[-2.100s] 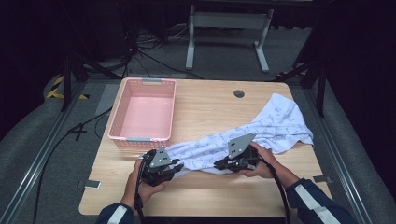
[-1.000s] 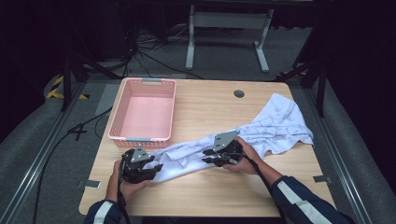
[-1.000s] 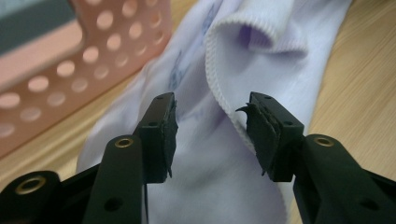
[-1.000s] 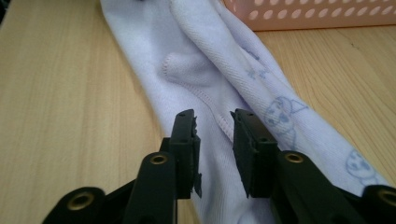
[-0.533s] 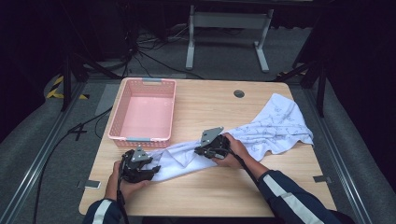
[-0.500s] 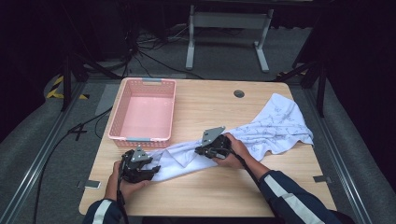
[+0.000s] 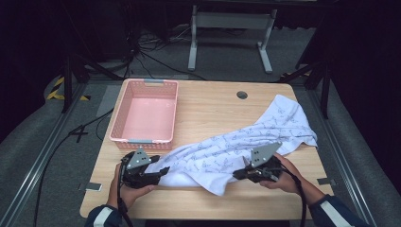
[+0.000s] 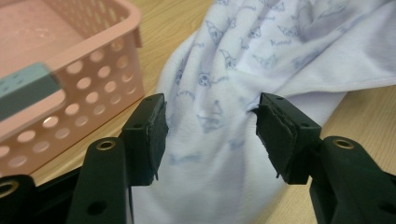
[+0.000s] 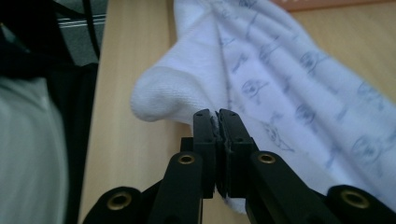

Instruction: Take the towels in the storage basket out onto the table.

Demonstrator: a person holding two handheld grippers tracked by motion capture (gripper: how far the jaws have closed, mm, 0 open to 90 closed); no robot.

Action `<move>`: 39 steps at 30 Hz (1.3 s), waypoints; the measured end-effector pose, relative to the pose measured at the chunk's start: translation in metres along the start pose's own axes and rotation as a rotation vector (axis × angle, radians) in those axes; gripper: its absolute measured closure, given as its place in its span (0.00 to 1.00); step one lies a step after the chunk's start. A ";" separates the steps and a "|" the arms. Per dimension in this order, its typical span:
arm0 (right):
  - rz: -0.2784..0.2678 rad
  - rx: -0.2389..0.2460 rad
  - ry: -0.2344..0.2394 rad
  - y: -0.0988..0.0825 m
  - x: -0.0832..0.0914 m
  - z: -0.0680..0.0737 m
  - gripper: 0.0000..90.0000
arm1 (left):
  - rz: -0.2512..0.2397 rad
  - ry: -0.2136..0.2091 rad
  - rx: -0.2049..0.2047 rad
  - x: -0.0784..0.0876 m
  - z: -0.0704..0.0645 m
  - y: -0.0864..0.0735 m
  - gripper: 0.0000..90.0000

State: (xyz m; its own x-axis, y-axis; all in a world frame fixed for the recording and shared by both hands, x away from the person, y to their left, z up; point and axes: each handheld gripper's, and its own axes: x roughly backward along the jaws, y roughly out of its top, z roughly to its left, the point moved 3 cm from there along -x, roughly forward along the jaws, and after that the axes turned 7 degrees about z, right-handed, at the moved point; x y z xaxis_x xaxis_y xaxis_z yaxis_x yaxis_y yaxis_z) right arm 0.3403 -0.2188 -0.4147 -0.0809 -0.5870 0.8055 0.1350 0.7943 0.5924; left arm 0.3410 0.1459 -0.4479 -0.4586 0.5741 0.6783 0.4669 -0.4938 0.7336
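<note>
A white cloth (image 7: 236, 146) printed with small blue figures lies stretched across the wooden table (image 7: 213, 101), from the back right toward the front left. My left gripper (image 7: 163, 172) is at the cloth's left end. In the left gripper view it (image 8: 210, 126) is open, with the bunched cloth (image 8: 219, 88) lying between the two jaws. My right gripper (image 7: 236, 176) is at the cloth's front edge near the table's front. Its jaws (image 9: 219, 114) are shut on a fold of the cloth (image 9: 280, 70).
A pink perforated basket (image 7: 120, 118) stands empty at the back left, its corner (image 8: 116, 70) close to my left gripper. A dark grommet hole (image 7: 242, 94) sits in the table's back middle. The front table edge lies just behind both hands.
My right gripper has moved right and toward the front edge, pulling the cloth's front edge with it. My left gripper has stayed at the cloth's left end for the last second.
</note>
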 end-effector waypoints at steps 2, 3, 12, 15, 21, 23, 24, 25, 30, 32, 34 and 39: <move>0.013 -0.026 0.018 -0.017 0.006 0.008 0.96 | 0.019 -0.011 -0.042 -0.004 -0.003 0.005 0.48; 0.026 -0.035 0.032 -0.025 0.009 0.013 0.96 | 0.024 -0.015 -0.042 -0.006 -0.003 0.007 0.48; 0.147 -0.067 0.173 -0.081 0.016 0.056 0.92 | 0.171 -0.056 -0.156 -0.050 -0.023 0.015 0.50; 0.154 -0.088 0.148 -0.086 0.020 0.058 0.78 | 0.213 -0.065 -0.184 -0.062 -0.024 0.018 0.50; -0.052 -0.343 -0.200 -0.087 0.048 0.006 0.64 | 0.243 -0.072 -0.191 -0.075 -0.023 0.019 0.50; -0.071 -0.437 -0.326 -0.094 0.049 -0.021 0.62 | 0.241 -0.075 -0.192 -0.078 -0.022 0.019 0.49; -0.056 -0.468 -0.421 -0.099 0.048 -0.037 0.60 | 0.244 -0.079 -0.190 -0.078 -0.022 0.020 0.50; -0.045 -0.504 -0.488 -0.105 0.047 -0.053 0.62 | 0.246 -0.081 -0.192 -0.078 -0.022 0.020 0.50; -0.067 -0.707 -0.576 -0.135 0.041 -0.122 0.55 | 0.232 -0.100 -0.183 -0.076 -0.023 0.015 0.55; -0.048 -0.715 -0.602 -0.137 0.038 -0.130 0.55 | 0.224 -0.104 -0.178 -0.075 -0.024 0.014 0.56; -0.057 -0.747 -0.565 -0.140 0.030 -0.150 0.54 | 0.222 -0.101 -0.169 -0.073 -0.025 0.012 0.56; -0.054 -0.745 -0.563 -0.134 0.026 -0.171 0.55 | 0.213 -0.092 -0.167 -0.069 -0.027 0.007 0.56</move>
State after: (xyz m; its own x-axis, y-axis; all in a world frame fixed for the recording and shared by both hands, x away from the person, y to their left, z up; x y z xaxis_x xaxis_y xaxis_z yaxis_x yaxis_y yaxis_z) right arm 0.4890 -0.3669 -0.4755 -0.5460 -0.3027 0.7812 0.6997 0.3481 0.6239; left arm 0.3552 0.0853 -0.4886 -0.2896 0.4990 0.8168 0.4112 -0.7057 0.5770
